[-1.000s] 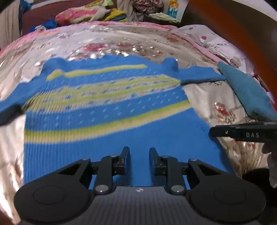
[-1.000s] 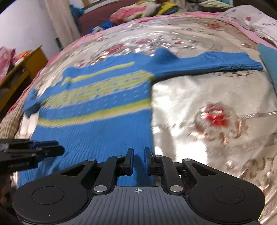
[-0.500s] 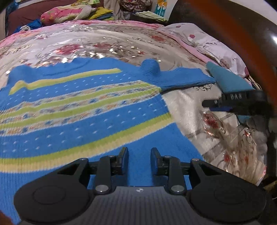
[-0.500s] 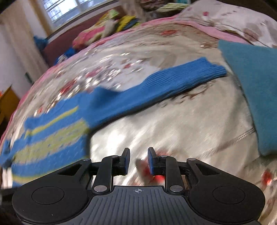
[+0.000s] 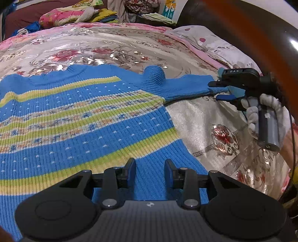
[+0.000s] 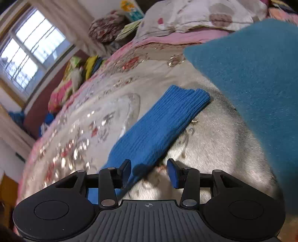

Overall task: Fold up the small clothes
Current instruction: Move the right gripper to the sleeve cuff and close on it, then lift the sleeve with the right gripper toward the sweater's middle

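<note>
We see the blue sweater (image 5: 89, 119) with yellow-green stripes spread flat on the bed (image 5: 115, 54), its neckline toward twelve o'clock in the left wrist view and its hem running under our left claw (image 5: 150, 172). Its sleeve (image 5: 182, 87) stretches out toward three o'clock, flat on the flowered bedspread, with a small raised fold at the shoulder.

Our left claw hovers over the lower body of the sweater at six o'clock. Its jaws have just been opening a little and stand apart, with the knit seen between them; we cannot tell whether the pads touch the cloth.

Our right claw (image 5: 217, 90) shows in the left wrist view at three o'clock, gripped by a white-gloved hand (image 5: 268, 115), its two fingers lying above and below the cuff of the sleeve. In its own view the right claw (image 6: 149, 172) has its jaws spread, having just been opening, and the sleeve (image 6: 160, 128) runs from twelve o'clock down past the left pad (image 6: 125, 171); the pads do not press on it.

A teal cloth (image 6: 257, 78) lies just beside the cuff at two o'clock in that view. A pale flowered pillow (image 5: 210, 42) sits beyond at the head of the bed, and piled colourful fabrics (image 5: 74, 14) sit past the far edge at eleven o'clock.
</note>
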`<act>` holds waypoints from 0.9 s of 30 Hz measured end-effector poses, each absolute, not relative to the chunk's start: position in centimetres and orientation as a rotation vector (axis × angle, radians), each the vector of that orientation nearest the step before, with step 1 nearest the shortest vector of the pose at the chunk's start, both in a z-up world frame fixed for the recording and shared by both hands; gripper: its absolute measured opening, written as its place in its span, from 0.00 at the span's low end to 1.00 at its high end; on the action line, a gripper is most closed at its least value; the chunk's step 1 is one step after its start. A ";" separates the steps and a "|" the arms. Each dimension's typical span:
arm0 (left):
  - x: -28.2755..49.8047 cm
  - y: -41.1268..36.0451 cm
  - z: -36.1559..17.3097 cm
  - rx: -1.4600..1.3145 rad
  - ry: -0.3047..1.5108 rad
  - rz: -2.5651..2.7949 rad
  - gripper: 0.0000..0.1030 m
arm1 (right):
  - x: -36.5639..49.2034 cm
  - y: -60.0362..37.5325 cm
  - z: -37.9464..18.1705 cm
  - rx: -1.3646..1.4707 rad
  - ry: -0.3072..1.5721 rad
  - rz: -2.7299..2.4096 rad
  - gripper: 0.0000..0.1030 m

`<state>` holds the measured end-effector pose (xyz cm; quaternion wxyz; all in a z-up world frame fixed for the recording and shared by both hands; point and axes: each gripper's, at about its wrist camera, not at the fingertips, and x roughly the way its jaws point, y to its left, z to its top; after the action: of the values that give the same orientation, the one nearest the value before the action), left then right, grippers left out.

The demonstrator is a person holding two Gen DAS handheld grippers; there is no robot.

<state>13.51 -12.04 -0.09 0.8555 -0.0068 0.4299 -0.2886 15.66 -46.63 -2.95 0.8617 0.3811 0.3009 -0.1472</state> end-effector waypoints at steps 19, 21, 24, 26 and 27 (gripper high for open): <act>15.6 -13.5 -0.2 -0.075 0.870 -0.620 0.39 | 15.4 -47.9 -5.5 1.015 0.439 -0.297 0.43; 15.5 -13.5 -0.4 -0.070 0.874 -0.621 0.39 | 15.2 -47.5 -5.7 1.007 0.436 -0.274 0.43; 15.3 -13.6 -0.2 -0.068 0.869 -0.623 0.39 | 15.7 -47.5 -5.7 1.024 0.439 -0.238 0.43; 15.3 -13.6 -0.1 -0.075 0.868 -0.628 0.39 | 16.1 -47.5 -5.9 1.058 0.434 -0.207 0.43; 15.3 -13.6 -0.1 -0.075 0.867 -0.629 0.39 | 16.3 -47.4 -6.1 1.063 0.432 -0.198 0.43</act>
<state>15.31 -13.63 -0.09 0.8592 -0.0359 0.4131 -0.2998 16.29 -47.37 -6.07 0.8353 0.5019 0.2040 -0.0933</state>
